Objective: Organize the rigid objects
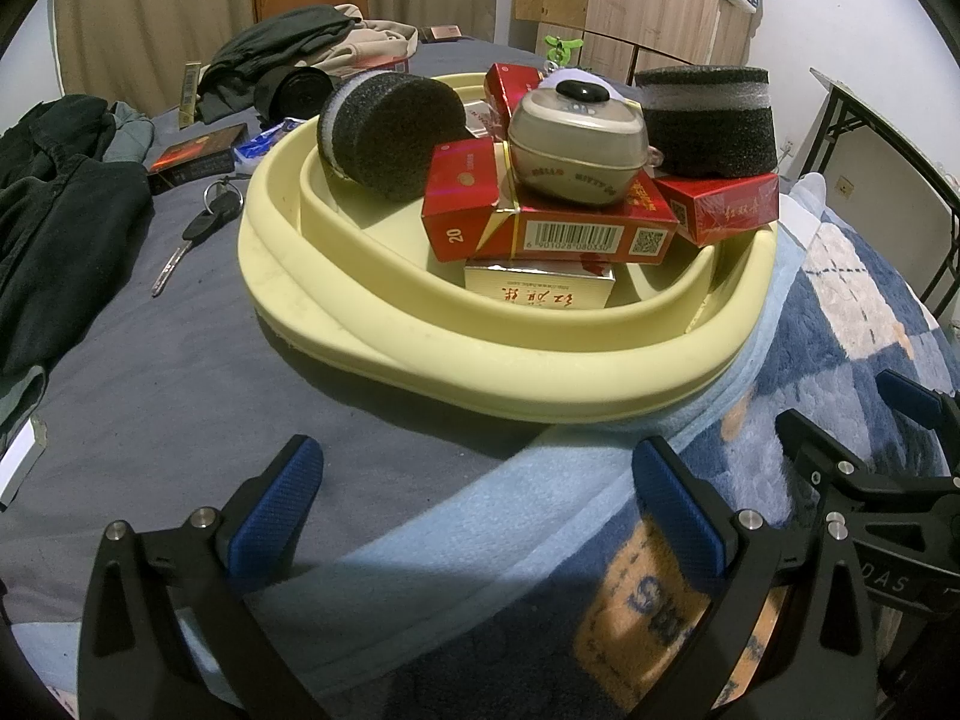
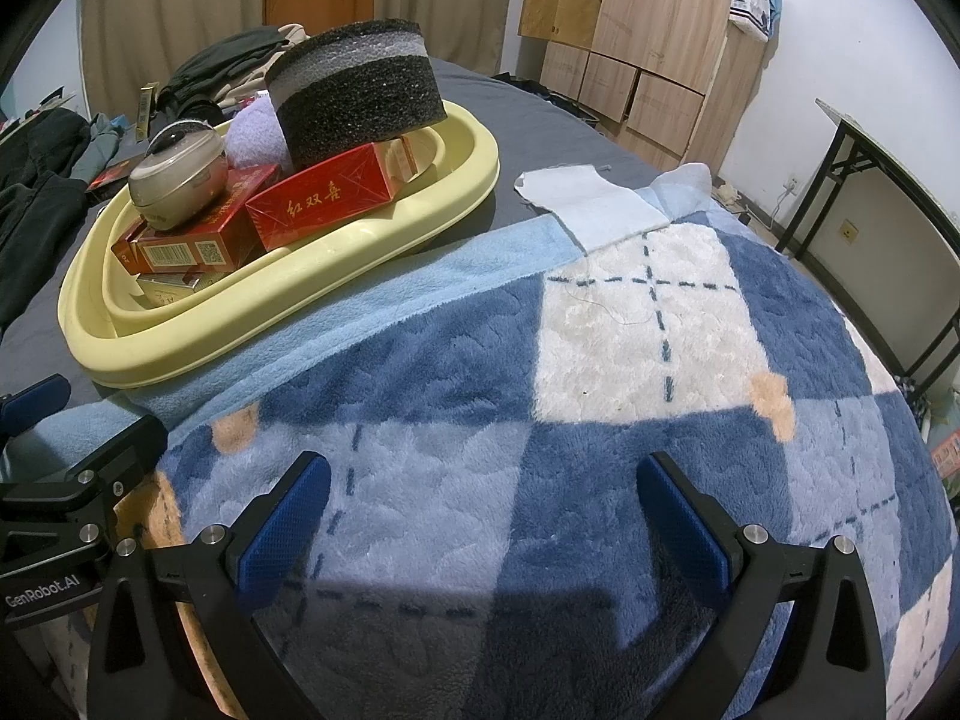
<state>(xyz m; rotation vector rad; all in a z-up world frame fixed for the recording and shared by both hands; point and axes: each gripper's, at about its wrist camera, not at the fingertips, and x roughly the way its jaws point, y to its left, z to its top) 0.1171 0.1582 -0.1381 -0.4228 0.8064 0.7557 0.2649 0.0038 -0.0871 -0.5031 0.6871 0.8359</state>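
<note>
A pale yellow basin (image 1: 384, 324) (image 2: 336, 252) sits on the bed, piled with red cigarette boxes (image 1: 576, 231) (image 2: 324, 198), a beige Hello Kitty case (image 1: 579, 147) (image 2: 180, 177) and two black foam cylinders (image 1: 390, 126) (image 1: 708, 120) (image 2: 360, 96). My left gripper (image 1: 480, 516) hangs open in front of the basin with nothing between its fingers. My right gripper (image 2: 483, 516) is open too, over the blue checked blanket (image 2: 600, 360), right of the basin. Each gripper shows at the edge of the other's view.
On the grey sheet left of the basin lie a key (image 1: 198, 234), a dark box (image 1: 192, 159) and dark clothes (image 1: 54, 204). A wooden wardrobe (image 2: 648, 30) stands behind; a black-framed table (image 2: 888, 210) stands at the right.
</note>
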